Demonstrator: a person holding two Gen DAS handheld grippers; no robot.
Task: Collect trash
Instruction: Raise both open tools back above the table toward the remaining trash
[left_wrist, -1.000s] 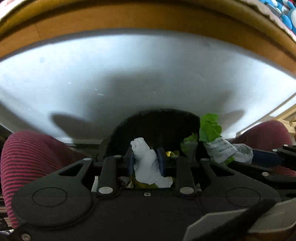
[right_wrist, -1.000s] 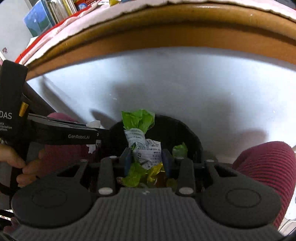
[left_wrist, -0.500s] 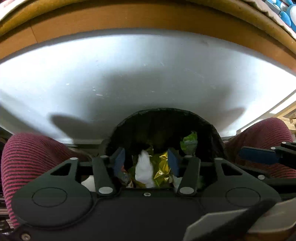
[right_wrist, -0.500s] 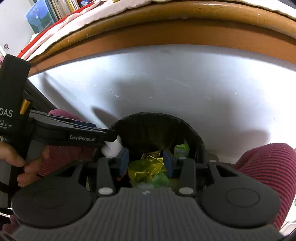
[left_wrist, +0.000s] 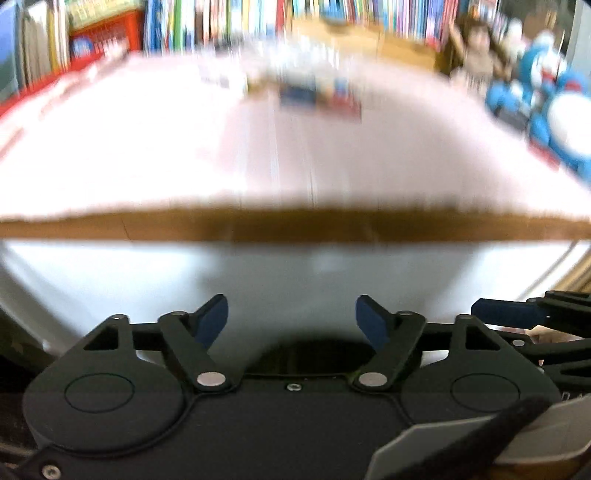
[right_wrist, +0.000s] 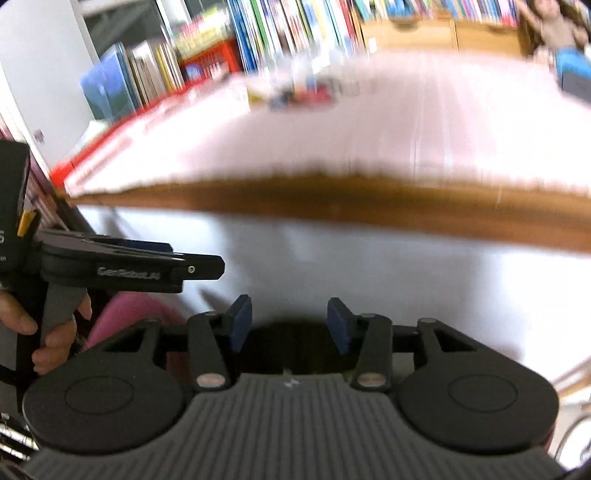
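**Both tongs empty above the bin**

My left gripper (left_wrist: 291, 319) has just been opening; its blue pads stand wide apart with nothing between them. My right gripper (right_wrist: 289, 325) has also just been opening and holds nothing. The dark bin (left_wrist: 310, 356) shows at lower centre of each view, just behind the pads; trash inside cannot be made out. The table edge (left_wrist: 295, 229) crosses mid-frame, blurred.

A home room, likely a study or child's room: packed bookshelves (left_wrist: 229, 18) line the back wall, blue plush toys (left_wrist: 554, 107) sit to one side, and a wood-edged surface (left_wrist: 295, 229) carries a pale cloth.
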